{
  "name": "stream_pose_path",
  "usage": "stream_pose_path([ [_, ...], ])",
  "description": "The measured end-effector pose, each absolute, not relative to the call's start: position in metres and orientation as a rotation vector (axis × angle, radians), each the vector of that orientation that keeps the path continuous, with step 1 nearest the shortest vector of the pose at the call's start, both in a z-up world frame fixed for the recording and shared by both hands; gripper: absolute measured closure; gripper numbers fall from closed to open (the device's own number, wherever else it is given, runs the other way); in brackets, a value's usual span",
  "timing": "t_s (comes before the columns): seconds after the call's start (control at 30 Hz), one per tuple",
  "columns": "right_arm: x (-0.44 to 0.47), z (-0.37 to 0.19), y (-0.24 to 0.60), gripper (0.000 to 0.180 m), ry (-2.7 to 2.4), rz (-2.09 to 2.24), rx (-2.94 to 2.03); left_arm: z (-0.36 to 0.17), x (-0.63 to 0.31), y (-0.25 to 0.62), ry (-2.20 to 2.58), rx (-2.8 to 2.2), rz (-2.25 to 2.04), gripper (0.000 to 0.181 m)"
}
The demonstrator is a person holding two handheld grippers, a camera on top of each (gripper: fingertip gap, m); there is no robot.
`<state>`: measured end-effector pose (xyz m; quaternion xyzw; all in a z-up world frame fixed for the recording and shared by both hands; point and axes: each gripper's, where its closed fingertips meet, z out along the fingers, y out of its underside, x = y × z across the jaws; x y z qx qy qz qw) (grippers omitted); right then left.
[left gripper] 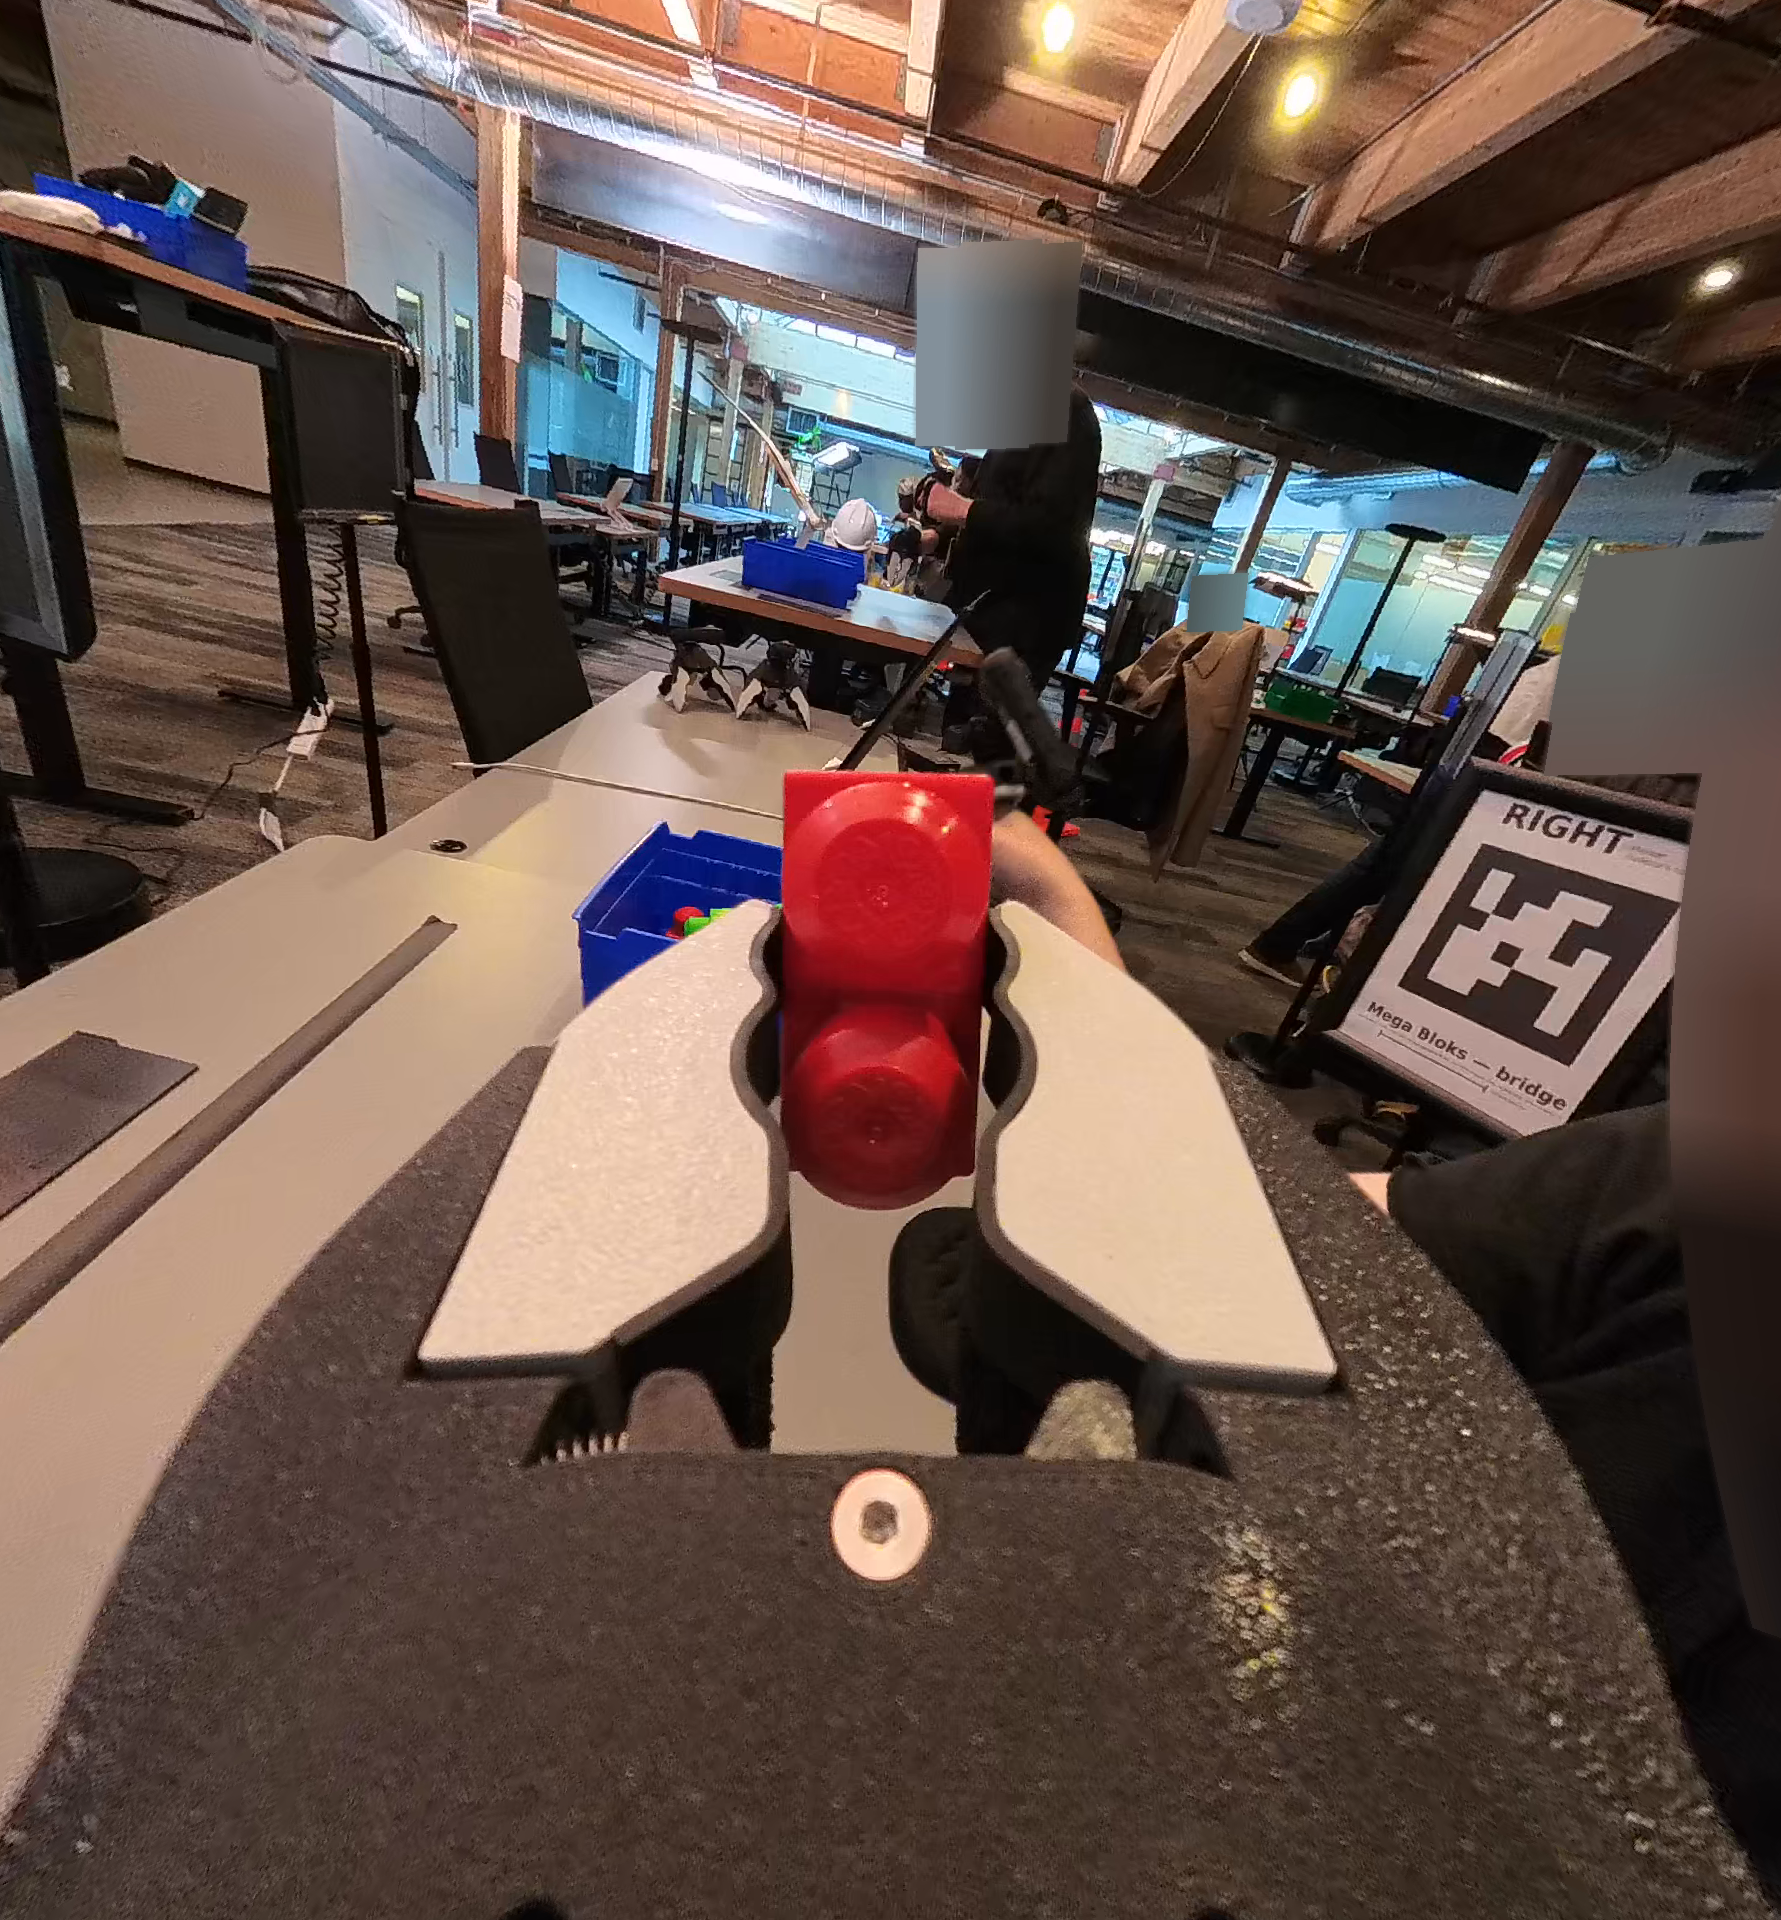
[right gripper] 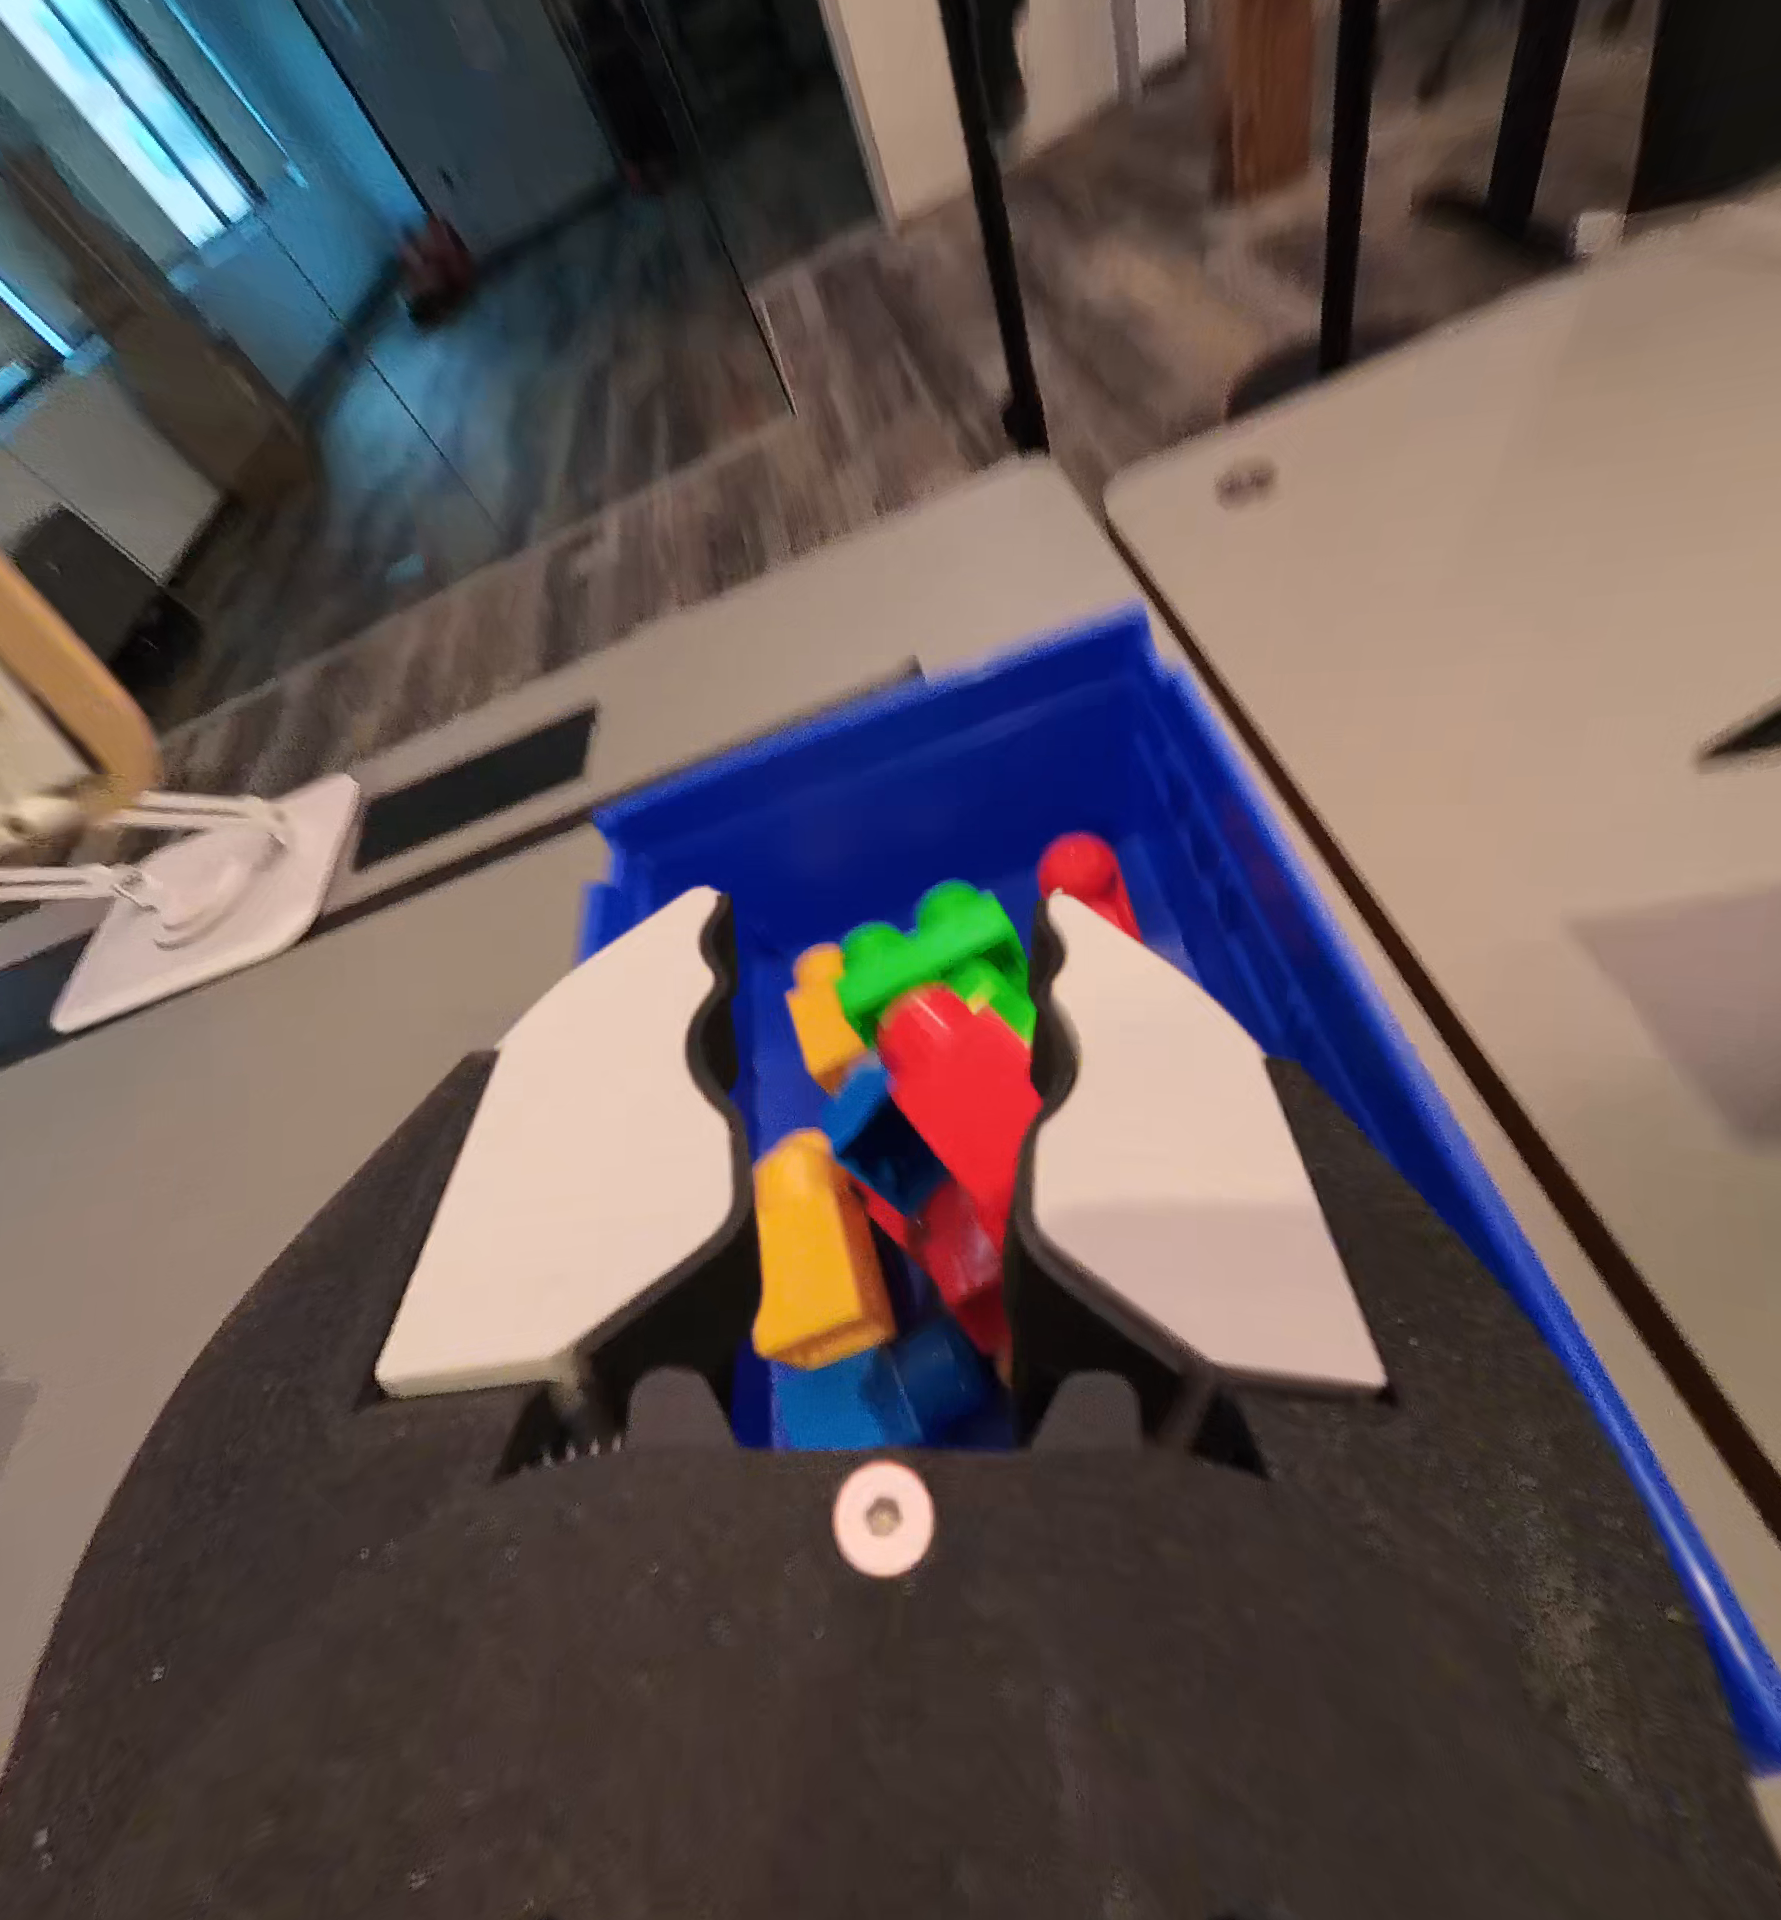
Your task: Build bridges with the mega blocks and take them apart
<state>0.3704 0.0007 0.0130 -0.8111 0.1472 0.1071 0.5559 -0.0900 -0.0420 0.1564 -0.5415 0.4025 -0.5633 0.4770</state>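
While the left hand-held gripper (left gripper: 881,935) is raised above the pale grey surface (left gripper: 190,935), it clamps a red two-stud block (left gripper: 881,977) between its fingers, both pads pressing on the block's long sides. The block's studs face the left wrist camera, one stud above the other, and the block stands clear of the surface. Behind and below it, partly hidden by the left finger, sits a blue bin (left gripper: 647,904) on the surface, with bits of green and red showing inside. To the right in that view, a white sign with a black square marker (left gripper: 1520,956) leans near a person's dark sleeve (left gripper: 1551,1247). Two more grippers (left gripper: 740,686) rest at the far end of the surface, well apart from the bin.

In the right wrist view, which is blurred, the right hand-held gripper (right gripper: 881,945) hangs over the same blue bin (right gripper: 1281,935) with its fingers spread apart and nothing between them. Inside the bin lies a loose heap of blocks: a green block (right gripper: 927,956) at the far side, a red block (right gripper: 959,1070) just in front of it, a yellow block (right gripper: 818,1257) nearer the camera, and blue blocks (right gripper: 881,1138) partly buried among them. Another red piece (right gripper: 1078,868) pokes up beside the right finger, against the bin's far right wall. A white stand (right gripper: 211,904) rests on the surface to the left, apart from the bin.
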Motion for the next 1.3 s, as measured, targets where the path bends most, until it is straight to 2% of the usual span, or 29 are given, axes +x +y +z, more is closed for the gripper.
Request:
stream_pose_path([
  [0.17,0.284,0.115,-0.003,0.126,-0.012,0.299,-1.658,0.149,-0.079,-0.040,0.971,-1.344,-1.415,0.146],
  [0.3,0.148,0.163,-0.015,0.123,-0.502,0.678,-1.460,0.145,-0.073,-0.037,0.957,-1.359,-1.423,0.145],
  [0.43,0.031,0.170,-0.042,0.122,-0.891,1.043,-1.348,0.146,-0.073,-0.035,0.927,-1.353,-1.452,0.146],
  [0.57,-0.037,0.137,-0.031,0.114,-1.083,0.959,-1.457,0.146,-0.074,-0.034,0.921,-1.351,-1.456,0.146],
  [0.7,-0.075,0.116,-0.031,0.109,-1.149,1.061,-1.514,0.147,-0.074,-0.035,0.928,-1.345,-1.450,0.146],
  [0.73,-0.081,0.113,-0.033,0.119,-1.168,1.093,-1.514,0.146,-0.074,-0.035,0.932,-1.347,-1.448,0.146],
  [0.77,-0.084,0.110,-0.036,0.142,-1.204,1.119,-1.511,0.146,-0.073,-0.034,0.934,-1.347,-1.438,0.146],
  [1.3,-0.067,0.118,-0.031,0.144,-1.146,1.229,-1.466,0.129,-0.073,-0.032,0.994,-1.422,-1.475,0.143],
])
